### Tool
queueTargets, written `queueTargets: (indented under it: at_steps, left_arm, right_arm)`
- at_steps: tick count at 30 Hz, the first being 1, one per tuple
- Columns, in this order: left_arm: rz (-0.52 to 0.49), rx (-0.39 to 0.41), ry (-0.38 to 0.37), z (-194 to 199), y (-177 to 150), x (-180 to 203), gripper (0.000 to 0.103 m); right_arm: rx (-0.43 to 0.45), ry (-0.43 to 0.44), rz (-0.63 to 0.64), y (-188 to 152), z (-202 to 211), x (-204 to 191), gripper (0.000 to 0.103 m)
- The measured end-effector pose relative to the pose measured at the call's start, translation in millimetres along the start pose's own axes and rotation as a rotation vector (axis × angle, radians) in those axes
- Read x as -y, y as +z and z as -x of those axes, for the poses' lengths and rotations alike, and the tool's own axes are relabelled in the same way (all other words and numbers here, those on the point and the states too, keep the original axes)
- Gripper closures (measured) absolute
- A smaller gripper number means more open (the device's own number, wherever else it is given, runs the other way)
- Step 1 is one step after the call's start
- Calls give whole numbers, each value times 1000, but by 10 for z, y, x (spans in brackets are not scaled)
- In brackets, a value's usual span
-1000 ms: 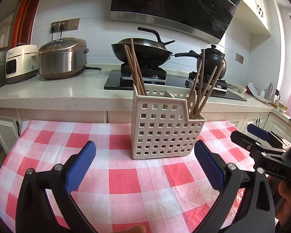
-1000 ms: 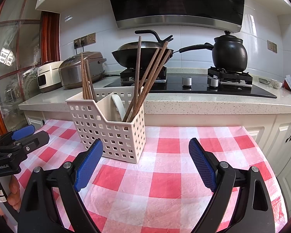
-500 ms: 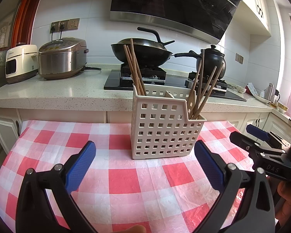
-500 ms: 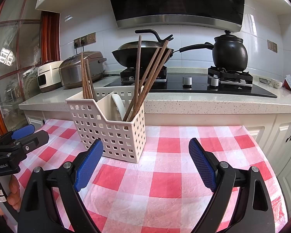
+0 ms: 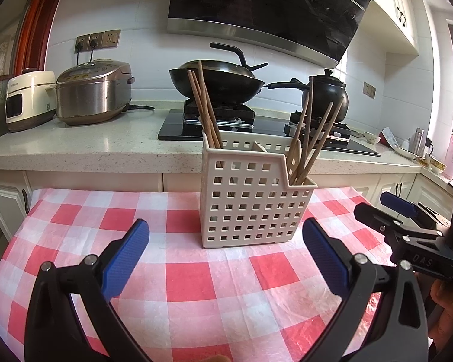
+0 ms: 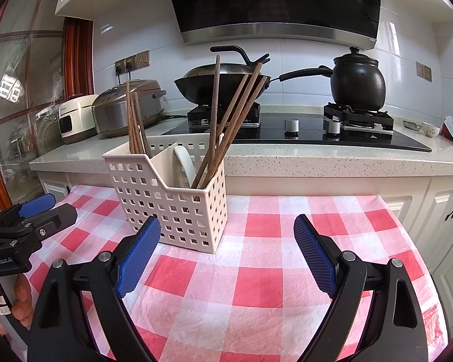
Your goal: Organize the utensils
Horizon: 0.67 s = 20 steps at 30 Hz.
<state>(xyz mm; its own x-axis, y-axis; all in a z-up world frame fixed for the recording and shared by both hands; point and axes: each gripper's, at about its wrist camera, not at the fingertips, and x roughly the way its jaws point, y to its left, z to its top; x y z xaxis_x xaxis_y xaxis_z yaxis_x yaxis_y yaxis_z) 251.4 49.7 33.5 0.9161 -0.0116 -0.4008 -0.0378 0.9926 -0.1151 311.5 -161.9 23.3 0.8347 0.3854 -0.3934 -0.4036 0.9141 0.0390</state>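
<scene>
The white basket (image 5: 250, 202) stands on the checked cloth (image 5: 196, 280), at 12 o'clock from the left gripper (image 5: 226, 250). Chopsticks (image 5: 205, 105) stick up inside. Both the left and right gripper (image 6: 226, 247) are wide apart, holding nothing.

A pale speckled countertop (image 6: 317, 158) runs across the kitchen; set into it is a black glass hob (image 6: 302, 134); on the hob's left burner sits a black wok (image 6: 220, 83) with a long handle; on its right burner sits a black lidded clay pot (image 6: 358, 83); left of the hob stands a silver rice cooker (image 5: 92, 92), and left of that a small white cooker (image 5: 28, 99); above the hob hangs a dark range hood (image 6: 274, 3); in front of the countertop lies a red-and-white checked tablecloth (image 6: 271, 259).
</scene>
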Motion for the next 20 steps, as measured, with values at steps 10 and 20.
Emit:
queueTargets:
  at_steps: [10,20]
  left_arm:
    - [0,-2,-11,1,-16,-12,5]
    - [6,-13,-25,-27,-15,-35,5]
  right_arm:
    - [-4,0,1,-7,-2,-8,19]
    - [-6,1,2,-7,-2,-8,19]
